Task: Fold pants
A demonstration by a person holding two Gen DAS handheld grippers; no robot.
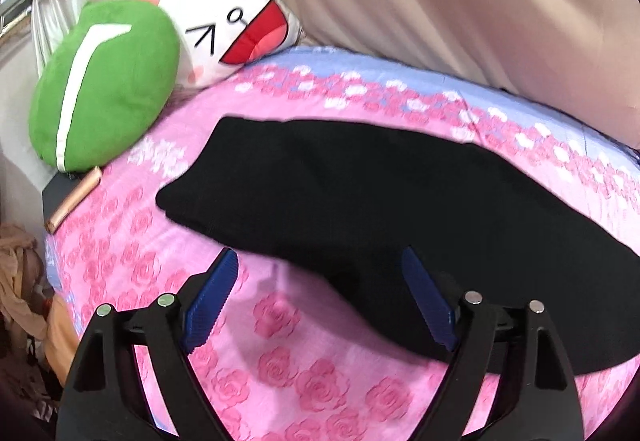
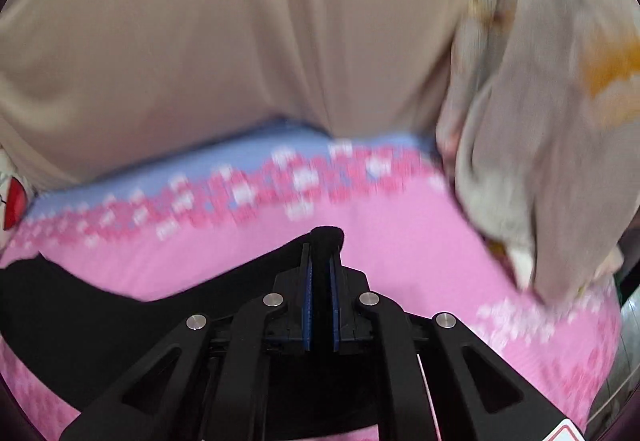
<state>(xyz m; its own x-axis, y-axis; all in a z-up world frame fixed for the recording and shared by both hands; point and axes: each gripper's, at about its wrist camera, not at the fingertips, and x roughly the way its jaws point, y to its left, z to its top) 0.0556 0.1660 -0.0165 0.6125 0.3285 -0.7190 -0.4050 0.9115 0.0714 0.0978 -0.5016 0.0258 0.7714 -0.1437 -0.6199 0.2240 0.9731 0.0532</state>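
Two views. Through our left wrist camera, our left gripper (image 1: 320,297) hangs with its blue pads (image 1: 212,301) spread wide over the near edge of the black pants (image 1: 380,193), gripping nothing; the pants lie flat on the pink rose bedsheet (image 1: 280,361), near a green cushion (image 1: 104,85). Through our right wrist camera, our right gripper (image 2: 321,269) is pinched tight on a fold of the pants (image 2: 80,313), lifted above the sheet (image 2: 420,261).
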